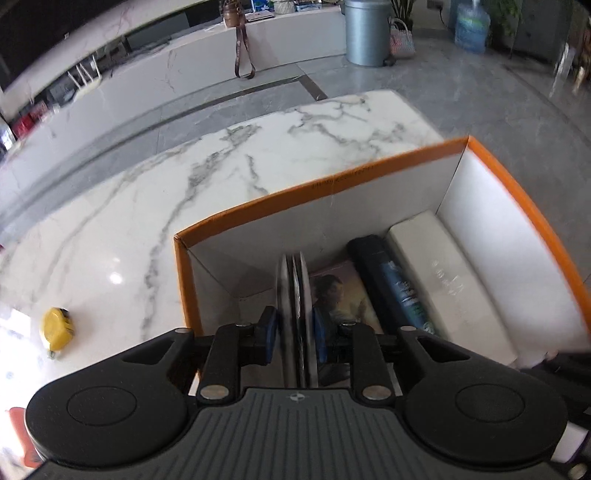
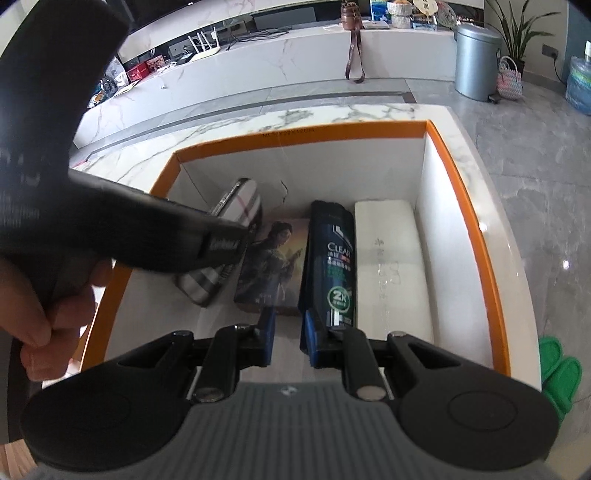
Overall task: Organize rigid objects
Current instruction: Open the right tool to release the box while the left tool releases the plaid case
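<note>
Two grippers worked over an orange-rimmed box (image 2: 491,236) on a white marble counter (image 1: 258,155). Left gripper (image 1: 295,334) reached down into the box's left half, jaws closed around a thin striped case (image 1: 297,314) standing on edge; blue pads (image 1: 271,325) pressed against both faces of it, though a slight loosening could not be ruled out. Seen from the right wrist view as a plaid, metal-edged case (image 2: 240,199), tilted against the far left inner wall, partly hidden behind the left gripper's dark body.

Lined up on the box floor, left to right: a picture-covered booklet (image 2: 277,266) lying flat just beside the case, a dark shampoo bottle (image 2: 336,262) lying lengthwise, touching or nearly touching the booklet's right edge, and a white rectangular pack (image 2: 391,266) flat against the right wall.

Right gripper (image 2: 288,339) hovered at the near end of the box, jaws slightly apart and pinching nothing, the right pad just beside the bottle's near end; contact there could not be told.

A person's hand (image 2: 48,314) gripped the left gripper's handle at the left edge of the right wrist view.

Outside the box, well apart to the left on the counter, lay a yellow tape measure (image 1: 57,328). Beyond the counter, on the grey floor, stood a grey metal bin (image 1: 365,33).
</note>
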A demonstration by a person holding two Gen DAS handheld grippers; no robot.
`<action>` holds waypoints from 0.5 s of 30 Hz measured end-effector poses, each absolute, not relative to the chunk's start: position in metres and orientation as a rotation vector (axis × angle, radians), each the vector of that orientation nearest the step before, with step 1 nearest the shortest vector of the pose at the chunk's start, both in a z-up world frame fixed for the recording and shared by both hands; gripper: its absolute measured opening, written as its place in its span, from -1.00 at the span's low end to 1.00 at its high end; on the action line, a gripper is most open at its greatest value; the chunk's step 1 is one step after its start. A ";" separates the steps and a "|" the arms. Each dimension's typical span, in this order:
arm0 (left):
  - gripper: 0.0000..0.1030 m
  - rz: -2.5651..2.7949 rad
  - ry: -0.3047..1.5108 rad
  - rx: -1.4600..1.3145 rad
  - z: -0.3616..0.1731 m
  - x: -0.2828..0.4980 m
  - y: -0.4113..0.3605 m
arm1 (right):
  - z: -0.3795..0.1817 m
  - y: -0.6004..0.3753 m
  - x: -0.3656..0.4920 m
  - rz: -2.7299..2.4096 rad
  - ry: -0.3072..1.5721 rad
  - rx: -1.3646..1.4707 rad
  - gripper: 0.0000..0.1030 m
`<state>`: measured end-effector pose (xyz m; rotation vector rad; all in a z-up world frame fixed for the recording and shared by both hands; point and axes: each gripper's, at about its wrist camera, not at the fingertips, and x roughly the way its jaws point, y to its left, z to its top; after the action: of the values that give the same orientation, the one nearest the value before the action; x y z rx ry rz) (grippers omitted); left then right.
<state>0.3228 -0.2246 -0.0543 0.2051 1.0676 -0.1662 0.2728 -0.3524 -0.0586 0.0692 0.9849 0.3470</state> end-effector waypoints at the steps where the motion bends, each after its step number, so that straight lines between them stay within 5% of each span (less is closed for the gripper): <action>1: -0.47 -0.185 1.073 0.186 -0.053 0.324 -0.222 | -0.058 -0.352 0.271 0.348 0.987 0.067 -0.65; 5: -0.47 -0.227 1.087 0.043 -0.043 0.326 -0.202 | -0.059 -0.351 0.268 0.356 0.991 0.066 -0.48; 15: -0.47 -0.257 0.924 -0.239 0.002 0.291 -0.131 | -0.060 -0.324 0.277 0.420 1.020 0.076 -0.42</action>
<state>0.2911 -0.1305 0.0018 -0.2392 0.9240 -0.2567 0.2774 -0.3243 -0.0603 0.0765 1.0198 0.4202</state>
